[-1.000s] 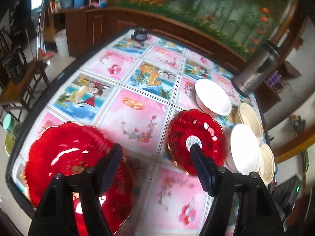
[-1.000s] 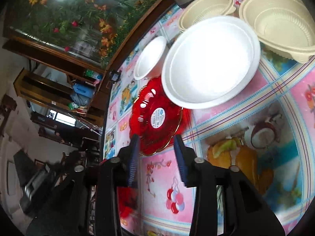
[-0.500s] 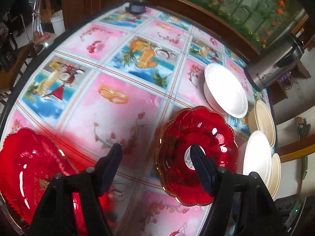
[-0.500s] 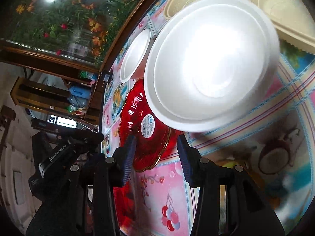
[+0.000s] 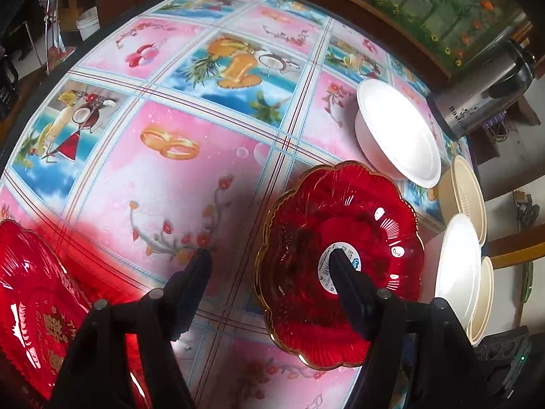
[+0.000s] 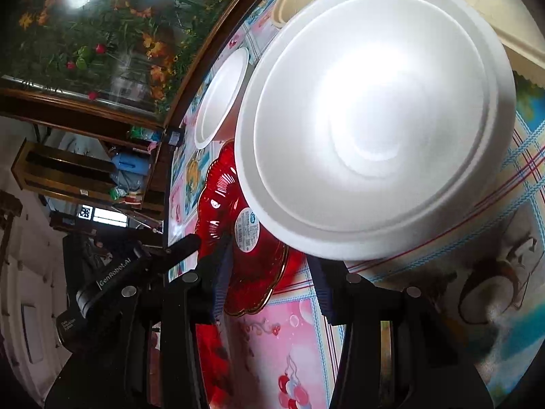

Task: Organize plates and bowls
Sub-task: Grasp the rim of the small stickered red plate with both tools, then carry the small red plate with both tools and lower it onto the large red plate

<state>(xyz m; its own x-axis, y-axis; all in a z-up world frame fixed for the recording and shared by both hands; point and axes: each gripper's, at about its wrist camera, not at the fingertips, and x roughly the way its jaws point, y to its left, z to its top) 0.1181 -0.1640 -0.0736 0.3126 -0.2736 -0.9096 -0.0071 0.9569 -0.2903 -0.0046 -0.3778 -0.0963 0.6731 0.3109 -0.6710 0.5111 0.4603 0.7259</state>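
Nothing stacked yet: my left gripper (image 5: 269,255), jaws apart, straddles the red plate's (image 5: 340,262) nine-o'clock rim; my right gripper (image 6: 272,259), also apart, nears the white bowl (image 6: 374,119).

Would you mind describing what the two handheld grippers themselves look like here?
Both are matte black plastic. The left gripper has two tapered fingers with round silver screw heads at the joints. The right gripper looks alike, but its fingers carry ribbed dark blue pads. White "GenRobot.AI" lettering marks the left gripper's body in the right wrist view. No cables or sleeves show.
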